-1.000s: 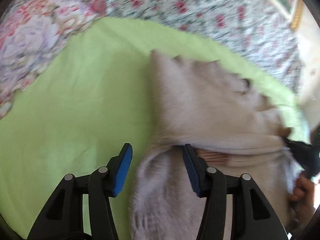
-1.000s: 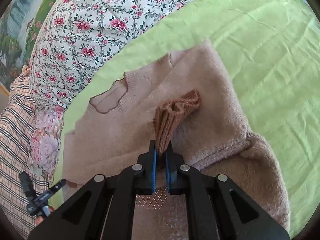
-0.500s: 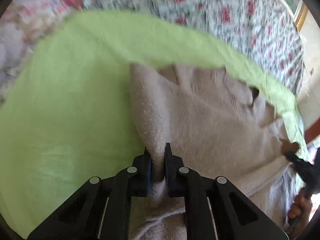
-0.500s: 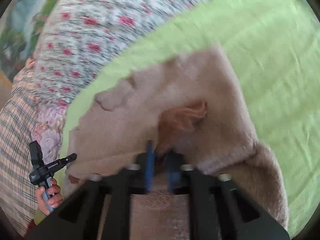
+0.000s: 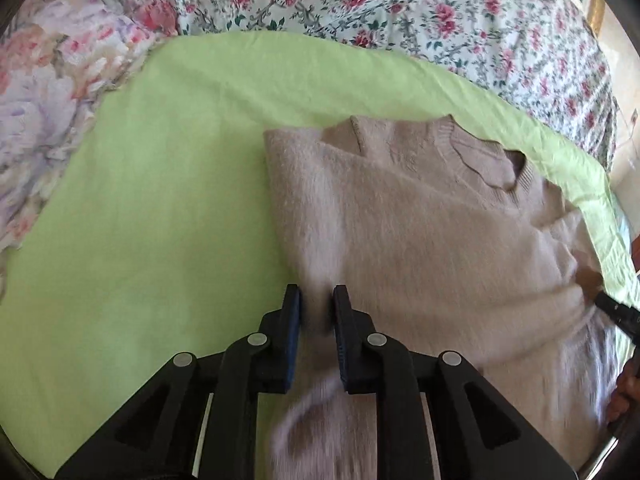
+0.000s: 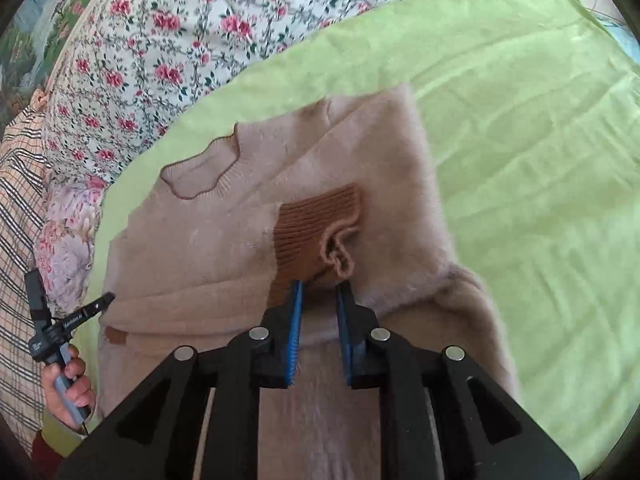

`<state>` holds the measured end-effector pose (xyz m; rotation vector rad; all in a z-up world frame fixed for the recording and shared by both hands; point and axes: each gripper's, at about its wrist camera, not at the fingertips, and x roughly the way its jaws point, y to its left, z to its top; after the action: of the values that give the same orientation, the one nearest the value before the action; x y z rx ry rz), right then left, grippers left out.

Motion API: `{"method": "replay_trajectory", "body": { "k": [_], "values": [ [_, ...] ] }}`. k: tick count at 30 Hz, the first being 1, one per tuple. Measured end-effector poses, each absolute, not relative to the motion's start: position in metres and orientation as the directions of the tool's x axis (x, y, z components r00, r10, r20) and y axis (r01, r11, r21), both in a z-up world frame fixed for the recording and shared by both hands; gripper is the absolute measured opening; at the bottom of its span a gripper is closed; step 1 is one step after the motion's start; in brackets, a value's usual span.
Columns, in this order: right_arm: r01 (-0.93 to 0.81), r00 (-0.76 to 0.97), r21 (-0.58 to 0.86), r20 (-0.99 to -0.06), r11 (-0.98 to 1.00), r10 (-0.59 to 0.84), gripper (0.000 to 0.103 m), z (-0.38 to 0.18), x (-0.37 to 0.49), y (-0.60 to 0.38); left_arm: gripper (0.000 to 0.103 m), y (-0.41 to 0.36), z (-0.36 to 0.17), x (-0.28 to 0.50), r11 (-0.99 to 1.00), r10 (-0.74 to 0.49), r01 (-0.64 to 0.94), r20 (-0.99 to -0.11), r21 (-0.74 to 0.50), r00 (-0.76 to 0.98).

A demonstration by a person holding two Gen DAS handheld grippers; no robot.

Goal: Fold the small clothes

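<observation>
1. Floral bedspread (image 5: 400, 4), white with pink roses, forms the far background in both views; a paler quilt with large faded flowers (image 5: 44, 112) lies at the left edge of the left wrist view.
2. Green sheet (image 5: 152, 216), lime-coloured and lightly creased, is spread over the bedding and bears the garment.
3. Sweater (image 5: 420, 240), a small beige fuzzy knit, lies flat on the green sheet with its scalloped neckline (image 6: 200, 178) toward the bedspread. One side panel is folded over the body, giving a straight edge on the left in the left wrist view.
4. Sleeve cuff (image 6: 316, 232), darker brown and ribbed with a curled beige rim, rests on top of the folded sweater near its middle.
5. Left gripper (image 5: 316, 312) has its blue-padded jaws a narrow gap apart, straddling the folded edge of the sweater; the fabric between them is blurred, so whether they pinch it cannot be told.
6. Right gripper (image 6: 318, 300) has its jaws parted by a small gap, released, with the tips just at the near end of the sleeve cuff.
7. Left gripper also appears at the left edge of the right wrist view, held in the person's hand (image 6: 70, 392).
</observation>
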<state>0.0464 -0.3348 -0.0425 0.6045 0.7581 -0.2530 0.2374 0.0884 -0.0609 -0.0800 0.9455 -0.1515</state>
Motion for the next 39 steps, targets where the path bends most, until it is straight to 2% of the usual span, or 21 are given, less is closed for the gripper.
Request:
{"method": "replay_trajectory", "body": {
  "k": [3,10,12,14,16,18,21,23,28,33,37,38,39],
  "values": [
    [0.416,0.708,0.427,-0.707,0.803,0.008,0.036,-0.034,0.023,-0.332,0.017,0.089,-0.048,0.196,0.987,-0.161,0.099,-0.795,-0.126,0.585],
    [0.347,0.714,0.412,-0.698,0.843,0.047,0.040,-0.019,-0.032,-0.302,0.025,0.072,-0.035,0.092,0.985,-0.171,0.107,-0.801,-0.133,0.573],
    [0.330,0.708,0.391,-0.704,0.859,0.048,0.041,-0.016,-0.048,-0.291,0.030,0.064,-0.035,0.075,0.988,-0.152,0.109,-0.816,-0.110,0.558],
    [0.298,0.708,0.372,-0.704,0.879,0.058,0.041,-0.013,-0.064,-0.279,0.040,0.057,-0.034,0.056,0.989,-0.142,0.109,-0.833,-0.099,0.535],
    [0.259,0.710,0.372,-0.699,0.891,0.086,0.043,-0.011,-0.077,-0.270,0.044,0.051,-0.036,0.041,0.983,-0.180,0.117,-0.860,-0.140,0.477],
    [0.222,0.712,0.385,-0.692,0.896,0.121,0.048,-0.011,-0.089,-0.265,0.045,0.047,-0.038,0.032,0.971,-0.239,0.129,-0.876,-0.204,0.418],
    [0.199,0.709,0.396,-0.690,0.896,0.147,0.050,-0.013,-0.101,-0.261,0.047,0.042,-0.041,0.021,0.959,-0.283,0.115,-0.892,-0.259,0.353],
    [0.197,0.699,0.371,-0.702,0.907,0.135,0.051,-0.016,-0.109,-0.255,0.058,0.038,-0.047,0.018,0.954,-0.300,0.086,-0.905,-0.287,0.302],
    [0.091,0.653,0.302,-0.737,0.949,0.171,0.056,-0.021,-0.107,-0.229,0.058,0.017,-0.070,0.018,0.967,-0.256,0.042,-0.948,-0.252,0.191],
    [-0.091,0.542,0.168,-0.818,0.982,0.190,0.068,-0.036,-0.090,-0.199,0.071,-0.004,-0.078,0.024,0.984,-0.166,0.098,-0.971,-0.151,0.171],
    [-0.190,0.450,0.100,-0.875,0.977,0.177,0.070,-0.056,-0.081,-0.190,0.071,-0.024,-0.084,0.017,0.983,-0.067,0.183,-0.976,-0.029,0.205],
    [-0.205,0.435,0.076,-0.886,0.976,0.161,0.070,-0.061,-0.082,-0.189,0.068,-0.026,-0.084,0.015,0.981,-0.057,0.196,-0.975,-0.014,0.217],
    [-0.220,0.433,0.048,-0.890,0.974,0.142,0.065,-0.062,-0.085,-0.188,0.064,-0.026,-0.082,0.010,0.977,-0.050,0.214,-0.970,0.002,0.237]
  ]
}}
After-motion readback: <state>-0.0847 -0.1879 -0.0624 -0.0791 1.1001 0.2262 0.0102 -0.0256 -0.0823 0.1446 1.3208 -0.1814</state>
